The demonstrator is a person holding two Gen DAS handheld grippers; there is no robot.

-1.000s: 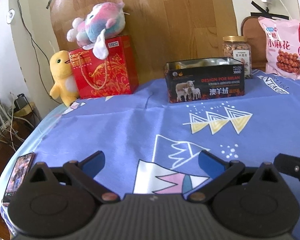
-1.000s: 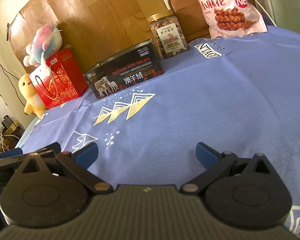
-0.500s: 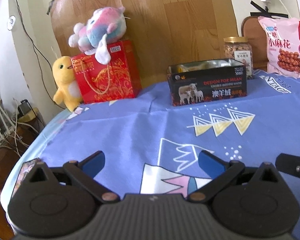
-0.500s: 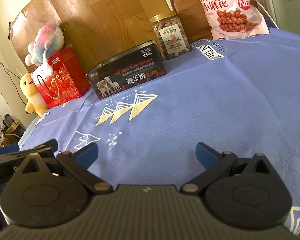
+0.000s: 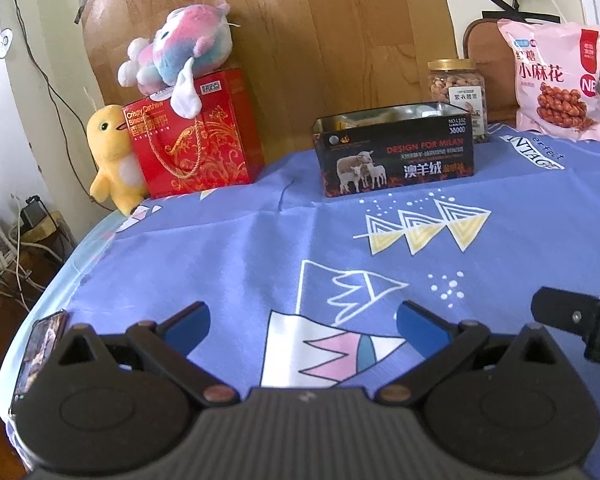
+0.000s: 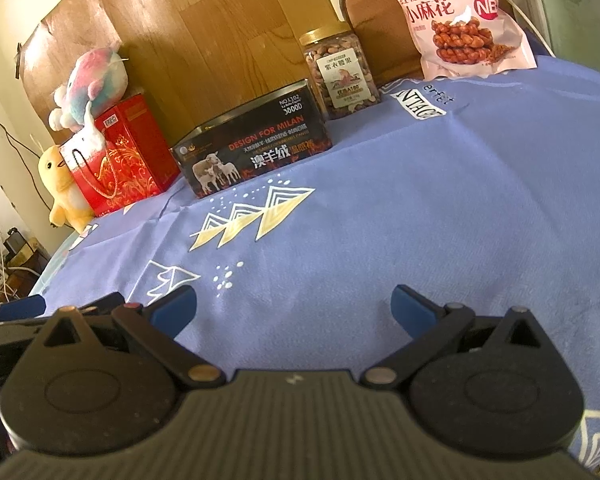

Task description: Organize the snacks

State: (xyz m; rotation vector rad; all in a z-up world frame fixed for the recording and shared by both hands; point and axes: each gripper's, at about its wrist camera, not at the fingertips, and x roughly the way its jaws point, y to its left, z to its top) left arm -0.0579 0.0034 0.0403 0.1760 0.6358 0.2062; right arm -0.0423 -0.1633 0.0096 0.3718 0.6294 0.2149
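Well ahead of both hand-held grippers, left [image 5: 302,322] and right [image 6: 294,308], wide open, empty, black tin [image 5: 396,150], pink snack bag [image 6: 462,20]

black tin's [image 5: 394,158] contents unclear, phone [image 5: 40,354] partly hidden

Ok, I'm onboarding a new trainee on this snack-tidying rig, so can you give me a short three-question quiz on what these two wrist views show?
1. True or false: the left gripper and the right gripper both have their fingers spread, with nothing between them.
2. What lies on top of the red cardboard gift box? A) the yellow duck plush B) the pink-and-blue plush toy C) the pink snack bag
3. Fill in: the clear plastic nut jar with a gold lid stands just behind the right end of the open black ____.

Key: 1 true; 2 B; 3 tin.
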